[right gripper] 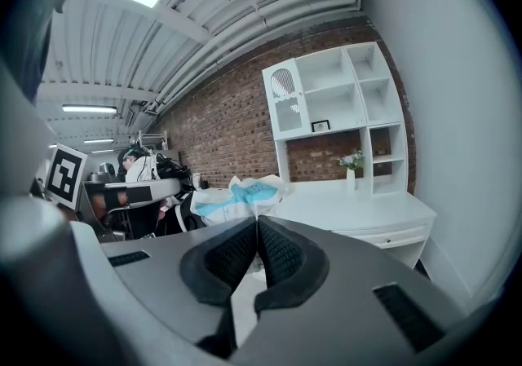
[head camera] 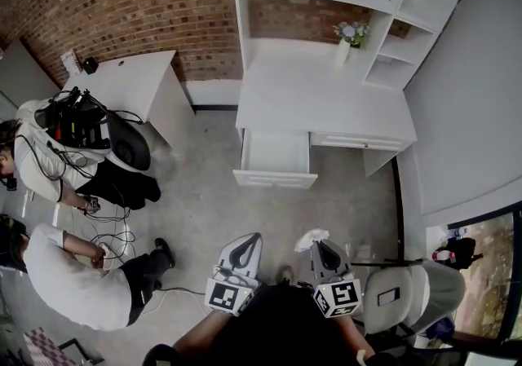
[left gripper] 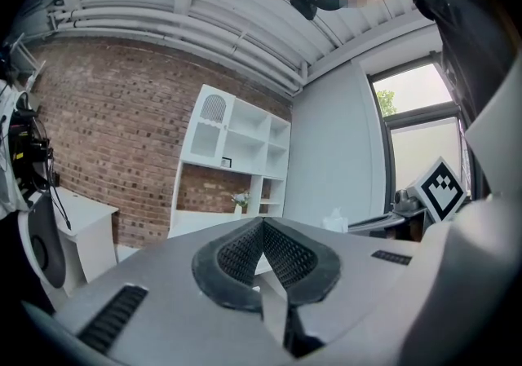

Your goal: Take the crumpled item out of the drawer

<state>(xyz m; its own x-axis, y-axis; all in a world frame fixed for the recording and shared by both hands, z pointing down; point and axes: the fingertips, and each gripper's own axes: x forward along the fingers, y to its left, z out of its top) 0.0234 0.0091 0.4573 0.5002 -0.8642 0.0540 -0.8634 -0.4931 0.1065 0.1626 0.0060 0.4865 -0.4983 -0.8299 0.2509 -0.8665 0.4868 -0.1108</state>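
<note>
Right gripper (right gripper: 257,223) jaws pinch the crumpled item (right gripper: 241,196); left gripper (left gripper: 263,222) jaws are closed, empty. The drawer (head camera: 275,180) stands open at twelve o'clock. Such a thin pinch could slip.

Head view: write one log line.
right hand-held gripper: shut on crumpled white-and-blue item | left hand-held gripper: shut, empty | white drawer: open

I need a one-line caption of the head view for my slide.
Right tool holds the crumpled item, apart from the open drawer.
</note>
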